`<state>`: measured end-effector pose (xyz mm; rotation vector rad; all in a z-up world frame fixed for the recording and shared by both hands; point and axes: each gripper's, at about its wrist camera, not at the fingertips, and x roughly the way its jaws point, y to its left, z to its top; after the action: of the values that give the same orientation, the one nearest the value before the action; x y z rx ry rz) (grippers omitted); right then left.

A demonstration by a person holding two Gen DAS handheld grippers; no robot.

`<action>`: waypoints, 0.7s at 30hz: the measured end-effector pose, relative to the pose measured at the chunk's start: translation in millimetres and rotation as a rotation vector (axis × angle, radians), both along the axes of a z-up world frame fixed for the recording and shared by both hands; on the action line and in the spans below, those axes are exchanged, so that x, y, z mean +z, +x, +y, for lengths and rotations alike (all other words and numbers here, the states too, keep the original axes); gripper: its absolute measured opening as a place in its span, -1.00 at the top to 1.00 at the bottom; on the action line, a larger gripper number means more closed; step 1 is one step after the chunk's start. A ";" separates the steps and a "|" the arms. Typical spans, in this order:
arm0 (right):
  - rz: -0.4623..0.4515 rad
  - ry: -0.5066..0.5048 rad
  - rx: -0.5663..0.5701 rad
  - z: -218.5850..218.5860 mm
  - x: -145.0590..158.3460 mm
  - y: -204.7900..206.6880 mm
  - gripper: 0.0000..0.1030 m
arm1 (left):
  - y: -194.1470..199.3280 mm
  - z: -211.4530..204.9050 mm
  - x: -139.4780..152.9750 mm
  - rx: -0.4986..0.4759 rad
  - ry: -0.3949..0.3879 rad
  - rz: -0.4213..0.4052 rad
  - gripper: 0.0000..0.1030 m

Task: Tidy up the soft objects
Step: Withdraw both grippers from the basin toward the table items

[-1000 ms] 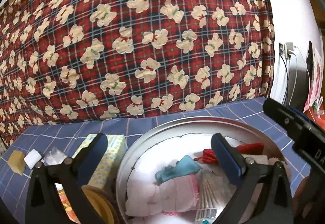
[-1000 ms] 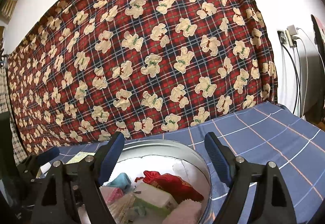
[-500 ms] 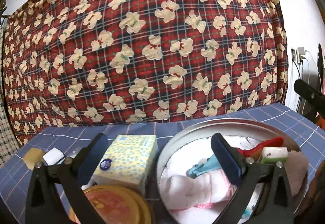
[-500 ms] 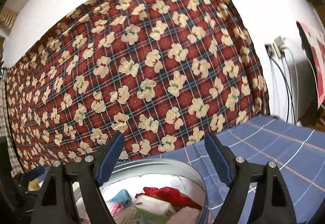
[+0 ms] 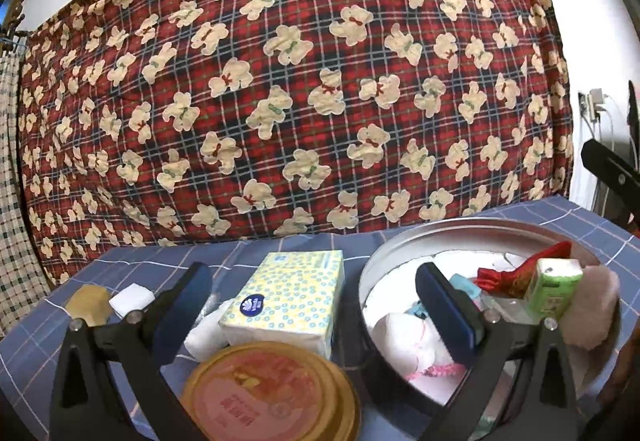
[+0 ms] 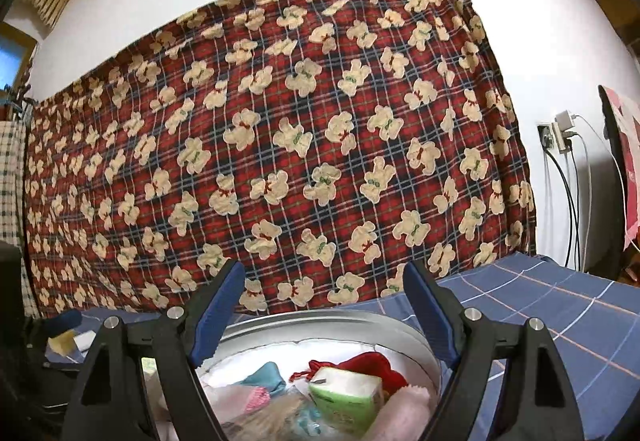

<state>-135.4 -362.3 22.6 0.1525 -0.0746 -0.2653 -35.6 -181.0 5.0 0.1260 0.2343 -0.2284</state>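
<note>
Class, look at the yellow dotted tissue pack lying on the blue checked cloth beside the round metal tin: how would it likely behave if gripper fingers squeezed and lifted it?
The yellow dotted tissue pack looks soft-sided, so it would probably dent under a squeeze. It is likely light for its bulk. Lying flat on a broad face, it seems unlikely to roll or tip.

A table (image 5: 280, 253) under a blue checked cloth carries a round metal tin (image 5: 440, 237), a tissue pack (image 5: 288, 297), and a gold-lidded can (image 5: 272, 397).
</note>
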 end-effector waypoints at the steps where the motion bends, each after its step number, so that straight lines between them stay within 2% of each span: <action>1: -0.008 -0.012 -0.009 2.7 0.2 -2.0 -0.62 | -1.3 2.5 0.3 -0.008 -0.006 0.000 -0.99; 4: -0.013 -0.031 -0.015 8.6 0.4 -3.6 -0.62 | -4.1 11.0 1.0 -0.013 -0.014 -0.006 -0.99; 10: 0.038 -0.015 0.007 22.1 -1.0 5.2 -0.62 | -4.4 24.1 0.1 -0.007 -0.011 -0.007 -0.99; 14: 0.090 0.029 0.045 33.5 -4.6 16.3 -0.62 | 2.5 45.5 -2.4 0.017 -0.008 0.005 -0.99; 21: 0.150 -0.002 0.107 74.2 -7.3 37.2 -0.62 | 22.1 89.6 -4.8 0.074 -0.009 0.032 -0.99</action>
<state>-98.2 -288.1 15.3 0.1340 0.0816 -0.1695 -13.6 -91.4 0.2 0.1044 0.2694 -0.1576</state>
